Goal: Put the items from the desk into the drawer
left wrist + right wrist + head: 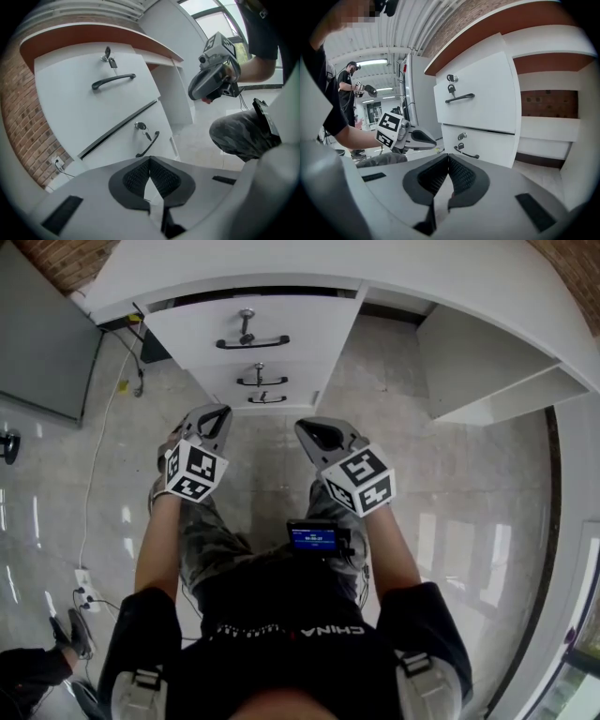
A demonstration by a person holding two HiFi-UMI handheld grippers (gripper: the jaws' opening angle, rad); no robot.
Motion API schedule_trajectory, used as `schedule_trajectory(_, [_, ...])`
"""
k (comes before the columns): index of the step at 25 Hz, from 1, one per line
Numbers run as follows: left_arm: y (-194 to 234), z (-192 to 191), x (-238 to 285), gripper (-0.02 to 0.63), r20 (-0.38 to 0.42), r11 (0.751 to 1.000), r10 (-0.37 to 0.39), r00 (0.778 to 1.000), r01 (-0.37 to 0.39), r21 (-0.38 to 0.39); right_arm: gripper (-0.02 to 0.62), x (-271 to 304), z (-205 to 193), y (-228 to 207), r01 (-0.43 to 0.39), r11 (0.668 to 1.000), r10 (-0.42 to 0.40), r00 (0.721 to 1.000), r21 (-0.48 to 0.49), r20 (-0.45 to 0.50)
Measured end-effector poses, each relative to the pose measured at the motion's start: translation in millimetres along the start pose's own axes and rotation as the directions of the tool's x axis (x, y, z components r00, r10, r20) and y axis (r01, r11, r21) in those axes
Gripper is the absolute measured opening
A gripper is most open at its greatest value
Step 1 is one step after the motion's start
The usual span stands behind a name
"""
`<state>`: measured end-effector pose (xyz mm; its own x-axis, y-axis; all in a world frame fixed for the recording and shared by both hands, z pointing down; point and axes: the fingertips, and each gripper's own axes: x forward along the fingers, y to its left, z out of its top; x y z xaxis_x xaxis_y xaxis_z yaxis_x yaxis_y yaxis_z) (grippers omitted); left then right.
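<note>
- Head view: I am crouched before the white desk [281, 268]. My left gripper [216, 415] and right gripper [311, 432] hang side by side near me, with the stack of drawers just beyond their tips. The top drawer [291, 320] looks shut. No items show on the strip of desktop in view (most of it lies out of frame).
- Left gripper view: the pads [138, 178] meet tip to tip with nothing between them, so this tool is closed and empty. The drawer fronts rise on the far left, apart from the tips.
- Right gripper view: the same here, jaws together on nothing. The top drawer's handle [460, 98] sits ahead to the right, untouched, and a bystander [349, 84] stands far off on the left.
- Progress, as I judge it: nothing is stowed yet. The drawer has to be opened, and the items found, lifted and put in.
</note>
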<state>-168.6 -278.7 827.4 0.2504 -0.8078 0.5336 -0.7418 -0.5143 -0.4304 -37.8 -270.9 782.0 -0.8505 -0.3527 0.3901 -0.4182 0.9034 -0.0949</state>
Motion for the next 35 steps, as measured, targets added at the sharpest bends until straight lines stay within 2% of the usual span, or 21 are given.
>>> schedule_trajectory(4, [-1.9,-10.6,-3.9,0.012,0.006,0.997,-0.002,1.0,0.002,-0.08,0.017,12.6,1.4,-4.7,0.035,0.999,-0.035,0.999,-0.028,-0.003])
schedule_trajectory(11, [9.5,-4.2,-7.9,0.012,0.037,0.988,-0.027,0.999,0.032,-0.153,0.017,15.5,10.3,-6.5,0.063,0.997,-0.064,0.998,-0.037,-0.025])
schedule_trajectory(18, [14.2,53.6,-41.8,0.012,0.043,0.971,-0.164,0.985,0.169,-0.17,0.017,-25.4,57.9,-4.5,0.092,0.995,-0.087,0.986,0.03,-0.141])
schedule_trajectory(22, [19.6,103.3,-92.8,0.012,0.021,0.954,-0.226,0.974,0.226,-0.199,0.017,-69.9,112.8,10.3,0.089,0.993,-0.073,0.978,0.076,-0.198])
schedule_trajectory(26, [37.6,162.5,-158.4,0.012,0.018,0.934,-0.263,0.965,0.259,-0.248,0.017,-119.3,194.6,14.7,0.166,0.983,-0.149,0.971,0.076,-0.185])
schedule_trajectory(32, [87.3,256.1,-258.1,0.012,-0.012,0.918,-0.248,0.969,0.231,-0.324,0.017,-187.5,312.0,35.3,0.162,0.981,-0.135,0.965,0.105,-0.223])
schedule_trajectory(35, [107.0,301.2,-302.2,0.012,-0.007,0.909,-0.228,0.974,0.211,-0.359,0.017,-220.6,364.4,41.2,0.184,0.978,-0.16,0.963,0.094,-0.216])
